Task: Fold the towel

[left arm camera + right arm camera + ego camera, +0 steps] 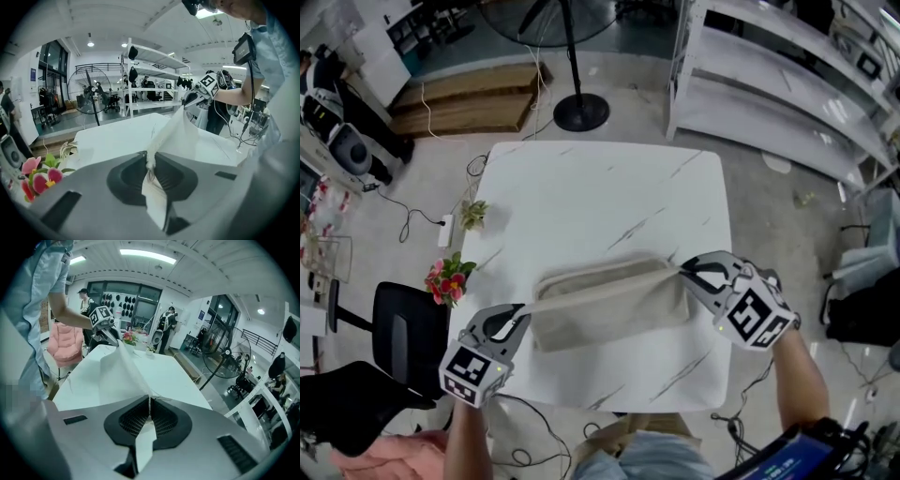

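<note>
- The left gripper [150,165] has its jaws pinched almost together on one corner of the towel [609,302]. A flap of cloth pokes out behind the pads, so I judge the bite deep enough to hold under tension.
- The right gripper [150,405] is closed just as narrowly on the opposite corner, with a tongue of fabric showing back through its jaws.
- Each gripper sits just outside a short end of the towel and tips downward toward the table [600,197]. This suits lifting one long edge without dragging the rest.
- Between the two grippers the held edge is raised and taut, running in a straight line from one to the other. Gripping both ends of the same edge probably serves to keep it straight, so it can be laid down evenly.
- Below and just beyond that edge, the rest of the towel rests on the near half of the table as a long band. It looks already doubled, though I cannot be sure.
- Past the grippers the table's white marbled top runs on, leaving room to carry the edge across.
- Off the table, to the outside of the left gripper, are pink flowers [445,278] and a black chair [403,328].
- Far beyond stand a fan stand [579,111] and white shelving [769,84], well apart from the work.
</note>
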Tool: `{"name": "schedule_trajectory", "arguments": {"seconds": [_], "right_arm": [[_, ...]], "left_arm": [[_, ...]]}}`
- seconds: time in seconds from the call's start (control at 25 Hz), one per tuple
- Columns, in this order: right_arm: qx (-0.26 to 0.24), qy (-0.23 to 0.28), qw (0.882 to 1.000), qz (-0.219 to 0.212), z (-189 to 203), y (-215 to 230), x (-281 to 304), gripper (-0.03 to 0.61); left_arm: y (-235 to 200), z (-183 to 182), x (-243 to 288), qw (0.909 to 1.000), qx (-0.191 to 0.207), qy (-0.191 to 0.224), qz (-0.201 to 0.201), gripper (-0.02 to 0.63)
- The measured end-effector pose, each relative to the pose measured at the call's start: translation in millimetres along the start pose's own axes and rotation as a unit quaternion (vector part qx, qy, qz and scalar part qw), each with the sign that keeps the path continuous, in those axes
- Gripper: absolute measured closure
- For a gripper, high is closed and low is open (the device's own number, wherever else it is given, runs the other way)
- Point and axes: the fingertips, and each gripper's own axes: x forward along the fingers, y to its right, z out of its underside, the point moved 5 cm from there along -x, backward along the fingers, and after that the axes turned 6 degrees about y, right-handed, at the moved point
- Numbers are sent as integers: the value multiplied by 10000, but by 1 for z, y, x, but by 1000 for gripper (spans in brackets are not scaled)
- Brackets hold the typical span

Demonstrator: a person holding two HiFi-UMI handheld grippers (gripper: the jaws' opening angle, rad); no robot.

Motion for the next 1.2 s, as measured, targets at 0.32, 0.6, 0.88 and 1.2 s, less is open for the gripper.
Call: {"name": "schedule_trajectory", "arguments": {"seconds": [0.32,0.6,0.88,1.2], "right_arm": [[258,-91,9996,-92,16,24,39,552],[518,-314,9980,-167,41,36,67,551],[829,-666,9940,-257,74,40,95,551],[703,-1030,9919,-254,94,34,119,546]], "left_arm": [[-33,19,38,9984,-344,-450,-22,572],[-54,34,69,9961,-621,-619,-126,563],[-69,48,91,9920,-873,-844,-356,520],[-79,61,107,9819,-1396,-1101,-658,492]]}}
